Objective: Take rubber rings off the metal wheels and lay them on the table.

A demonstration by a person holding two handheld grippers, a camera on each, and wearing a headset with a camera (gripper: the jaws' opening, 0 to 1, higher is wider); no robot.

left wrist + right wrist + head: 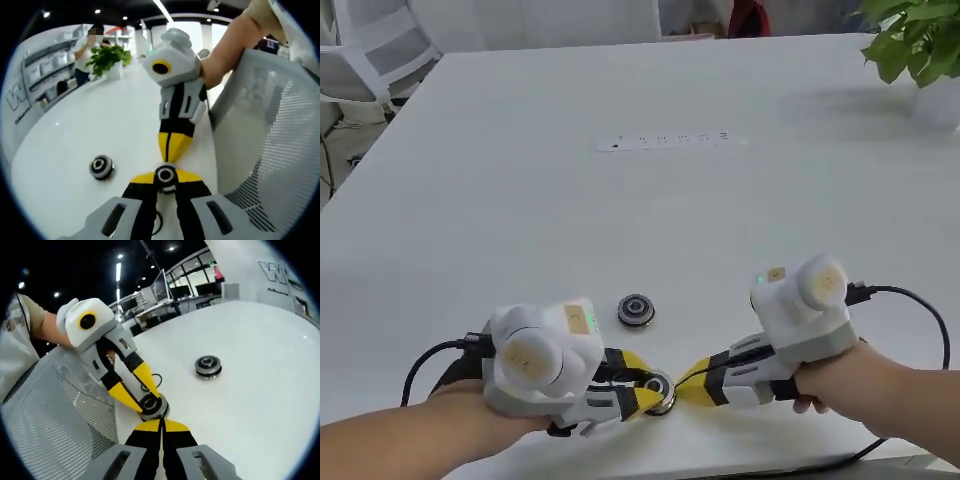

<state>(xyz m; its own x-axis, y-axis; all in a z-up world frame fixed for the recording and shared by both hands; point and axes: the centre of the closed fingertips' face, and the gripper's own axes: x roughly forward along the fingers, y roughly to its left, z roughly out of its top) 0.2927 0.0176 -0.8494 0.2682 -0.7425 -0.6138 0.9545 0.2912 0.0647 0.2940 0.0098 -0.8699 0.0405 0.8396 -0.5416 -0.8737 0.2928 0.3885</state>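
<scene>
A small metal wheel (659,386) with a black rubber ring sits between my two grippers near the table's front edge. My left gripper (645,393) is shut on this wheel (165,175), one yellow fingertip on each side of it. My right gripper (682,384) comes from the opposite side with its jaws pressed together at the wheel's rim (152,406), apparently pinching the ring's edge. In the left gripper view the right gripper (171,157) points straight down onto the wheel. A second wheel (636,310) (102,166) (208,365), its black ring still on it, lies flat a little farther back.
A white power strip (665,140) lies mid-table and a green plant (920,40) stands at the far right corner. A white mesh chair (270,140) (55,415) is close behind the front edge. A white table (520,200) stretches beyond the wheels.
</scene>
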